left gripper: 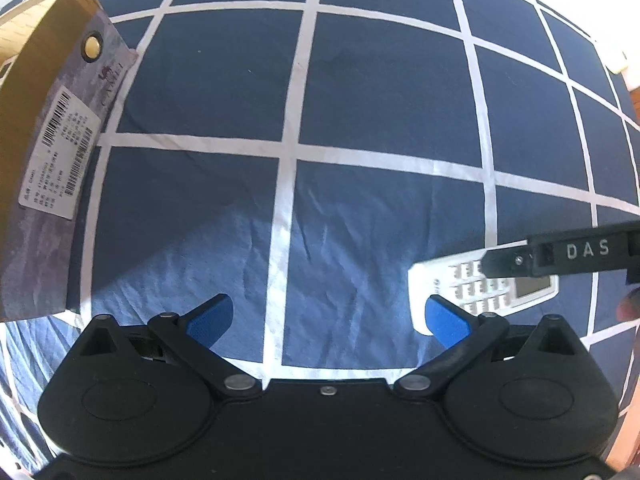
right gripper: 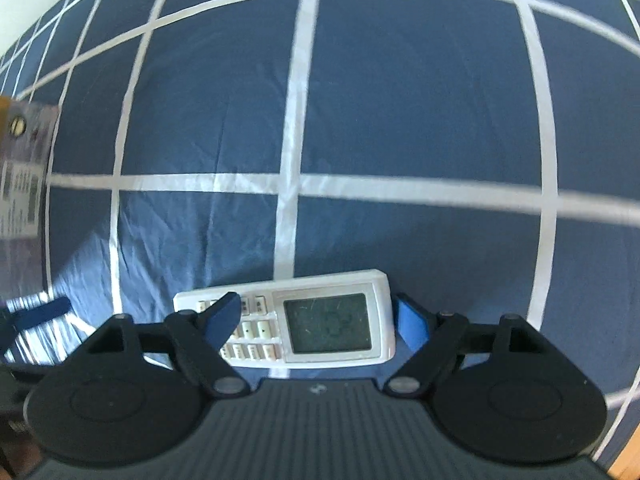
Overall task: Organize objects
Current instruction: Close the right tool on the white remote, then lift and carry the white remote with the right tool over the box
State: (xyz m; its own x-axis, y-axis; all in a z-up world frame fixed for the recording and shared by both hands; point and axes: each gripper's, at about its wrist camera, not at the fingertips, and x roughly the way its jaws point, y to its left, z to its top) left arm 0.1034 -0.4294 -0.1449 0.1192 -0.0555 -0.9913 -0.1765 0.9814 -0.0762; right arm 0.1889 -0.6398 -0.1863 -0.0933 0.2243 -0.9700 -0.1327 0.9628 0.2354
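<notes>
The white remote control (right gripper: 304, 316) lies on the blue checked bedsheet (right gripper: 400, 100) between the right gripper's (right gripper: 316, 320) spread fingers, unclamped. The left gripper (left gripper: 328, 316), jaws apart, holds nothing; a cardboard box (left gripper: 48, 140) sits to its left.

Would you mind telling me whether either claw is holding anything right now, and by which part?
Nothing is held yet. The right claw is open, its fingers straddling the white remote lying on the bedspread. The left claw is open and empty.

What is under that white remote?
The remote lies on the blue checked bedsheet, between the open right tongs. Whatever lies directly beneath it is covered.
</notes>
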